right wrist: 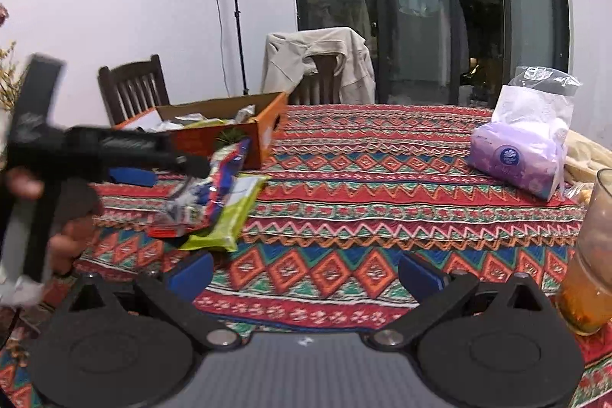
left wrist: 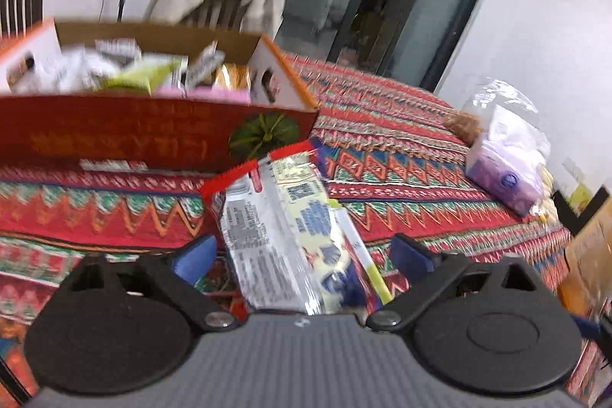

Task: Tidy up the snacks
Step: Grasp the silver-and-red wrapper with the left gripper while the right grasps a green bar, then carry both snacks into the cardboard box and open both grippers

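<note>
Left gripper (left wrist: 302,255) sits over a clear-and-red snack packet (left wrist: 283,228); fingers are spread wide on either side of it, so the packet lies between them, but whether the pads actually touch it I cannot tell — view is motion-blurred. In the right wrist view the same left gripper (right wrist: 191,165) shows from the side, blurred, with the packet (right wrist: 206,194) at its tip and seemingly off the cloth; grip not confirmable. Right gripper (right wrist: 306,270) is wide apart, holding nothing, hovering over the patterned tablecloth (right wrist: 363,178). Cardboard box (left wrist: 153,132) stands just beyond the packet and already has several snack bags inside, a green one and a pink one visible among them. A green snack packet (right wrist: 229,213) lies on the cloth under or just beside the held-looking one, outside the box. Judgement: task is well along, most snacks boxed; left to do looks like two packets, the red one first, then the green. Purple tissue pack (right wrist: 516,163) and a glass (right wrist: 589,255) of orange drink sit well apart on the right, likely not part of the sort.
</note>
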Tool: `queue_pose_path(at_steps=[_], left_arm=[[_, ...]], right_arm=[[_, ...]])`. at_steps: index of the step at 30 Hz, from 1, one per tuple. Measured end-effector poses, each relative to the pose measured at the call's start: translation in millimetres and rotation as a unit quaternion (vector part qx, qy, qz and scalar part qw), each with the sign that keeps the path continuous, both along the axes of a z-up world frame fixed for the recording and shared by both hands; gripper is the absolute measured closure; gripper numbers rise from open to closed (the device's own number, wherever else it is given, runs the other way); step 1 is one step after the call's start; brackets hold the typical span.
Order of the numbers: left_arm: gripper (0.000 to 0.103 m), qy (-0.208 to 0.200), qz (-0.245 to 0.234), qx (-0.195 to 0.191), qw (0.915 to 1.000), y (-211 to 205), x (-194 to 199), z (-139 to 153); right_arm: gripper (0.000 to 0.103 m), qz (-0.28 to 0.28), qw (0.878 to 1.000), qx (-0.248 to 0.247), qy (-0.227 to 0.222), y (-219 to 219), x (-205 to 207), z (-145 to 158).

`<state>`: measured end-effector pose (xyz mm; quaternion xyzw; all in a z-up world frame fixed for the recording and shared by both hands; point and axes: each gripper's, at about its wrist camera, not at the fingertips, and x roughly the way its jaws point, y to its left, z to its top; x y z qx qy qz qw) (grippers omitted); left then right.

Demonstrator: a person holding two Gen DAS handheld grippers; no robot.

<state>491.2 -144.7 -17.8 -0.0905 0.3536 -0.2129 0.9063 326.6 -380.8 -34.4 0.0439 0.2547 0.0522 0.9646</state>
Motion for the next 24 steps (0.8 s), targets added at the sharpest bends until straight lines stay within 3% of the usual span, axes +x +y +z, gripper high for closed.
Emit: queue_pose_path(at_steps=[2, 5, 9, 15, 19, 22, 24], left_arm=[[0.039, 0.026, 0.003, -0.018, 0.9995, 4, 10, -10], [0.043, 0.037, -0.002, -0.054, 0.9979, 19, 5, -13], [0.043, 0.024, 0.007, -0.065, 0.9976, 43, -23, -2], [0.043, -0.024, 0.049, -0.01, 0.9985, 103, -90, 19], [0.043, -0.049, 0.109, 0.025, 0.9925, 154, -128, 26], [0.042, -0.054, 0.144, 0.037, 0.9874, 188, -151, 31], [0.042, -0.058, 0.159, 0.041, 0.9848, 203, -164, 33]], right_arm=[[0.0, 0.001, 1.0, -0.003, 0.006, -2, 7, -2], [0.0, 0.007, 1.0, -0.007, 0.012, -1, 17, -2], [0.0, 0.018, 1.0, -0.012, 0.016, 9, 29, -3], [0.0, 0.068, 0.997, -0.008, 0.03, 40, 58, -3], [0.002, 0.085, 0.996, -0.02, 0.027, 73, 89, -1], [0.015, 0.073, 0.995, -0.051, 0.042, 95, 117, -10], [0.036, 0.056, 0.995, -0.055, 0.061, 98, 131, -17]])
